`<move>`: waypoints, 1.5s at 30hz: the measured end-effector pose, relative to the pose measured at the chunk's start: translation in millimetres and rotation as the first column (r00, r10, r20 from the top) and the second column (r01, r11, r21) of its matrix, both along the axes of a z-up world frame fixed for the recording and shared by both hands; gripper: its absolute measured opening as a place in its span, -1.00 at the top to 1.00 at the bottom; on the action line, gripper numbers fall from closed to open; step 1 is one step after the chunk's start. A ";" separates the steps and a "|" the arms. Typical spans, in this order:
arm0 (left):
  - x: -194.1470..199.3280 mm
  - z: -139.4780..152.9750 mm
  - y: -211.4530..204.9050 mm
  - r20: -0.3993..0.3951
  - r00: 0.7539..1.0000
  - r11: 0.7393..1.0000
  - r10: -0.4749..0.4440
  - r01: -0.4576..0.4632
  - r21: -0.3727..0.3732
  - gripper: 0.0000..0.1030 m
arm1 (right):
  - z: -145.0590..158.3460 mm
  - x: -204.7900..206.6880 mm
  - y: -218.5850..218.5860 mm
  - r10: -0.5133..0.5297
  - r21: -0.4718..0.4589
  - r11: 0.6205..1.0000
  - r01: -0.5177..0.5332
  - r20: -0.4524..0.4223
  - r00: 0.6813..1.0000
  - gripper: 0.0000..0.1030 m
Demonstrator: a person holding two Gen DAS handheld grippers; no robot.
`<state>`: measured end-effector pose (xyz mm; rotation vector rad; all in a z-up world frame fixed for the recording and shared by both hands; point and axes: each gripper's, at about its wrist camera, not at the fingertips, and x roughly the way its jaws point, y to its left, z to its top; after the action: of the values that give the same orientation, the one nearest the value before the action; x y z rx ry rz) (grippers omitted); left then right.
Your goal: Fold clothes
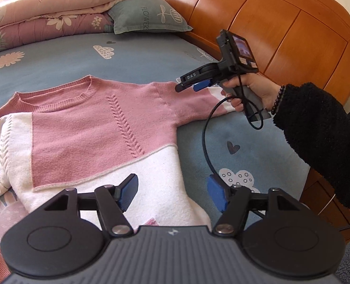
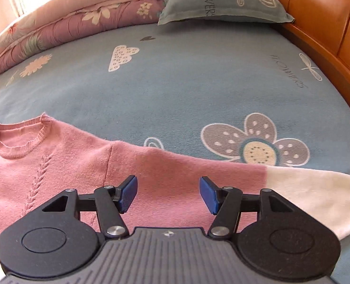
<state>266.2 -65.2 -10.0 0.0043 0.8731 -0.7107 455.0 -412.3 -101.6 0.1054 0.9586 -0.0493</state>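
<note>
Here the pink and white sweater (image 1: pixel 85 127) lies flat on the bed (image 1: pixel 132 56), its left sleeve cut off. Left tongs (image 1: pixel 172 195) hover apart above the hem; right tongs (image 2: pixel 167 194) gape over the outstretched right sleeve (image 2: pixel 222 179).

- I read "FLOWERS" on the pillow (image 2: pixel 224 0).
- I read "FLOWERS" again on the sheet (image 2: pixel 288 72).
- I read "DAS" on the right gripper (image 1: pixel 191 77).
</note>
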 end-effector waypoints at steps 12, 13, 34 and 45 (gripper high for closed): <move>-1.9 -10.9 32.2 0.004 0.997 0.997 0.079 -0.079 0.000 -0.26 | 6.6 -10.8 -6.2 -0.031 0.097 0.995 0.023 0.082 0.996 -0.55; -3.4 -12.2 32.6 0.003 0.997 0.997 0.083 -0.083 0.003 -0.26 | 8.0 -21.8 -1.0 0.007 0.085 0.996 -0.013 0.081 0.997 -0.56; -94.6 -21.9 114.8 -0.030 0.961 0.961 0.275 -0.275 -0.032 -0.29 | -15.3 -236.2 96.7 0.212 -0.089 0.971 -0.220 -0.090 0.973 -0.91; -91.4 -63.1 208.2 -0.181 0.860 0.846 0.477 -0.505 -0.171 -0.27 | -33.9 -265.3 97.7 0.069 -0.035 0.997 -0.070 -0.021 0.997 -1.00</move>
<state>174.8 143.1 -73.1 -0.4524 0.8720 -0.3147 189.7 -314.6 -135.5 0.0388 0.9799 -0.0029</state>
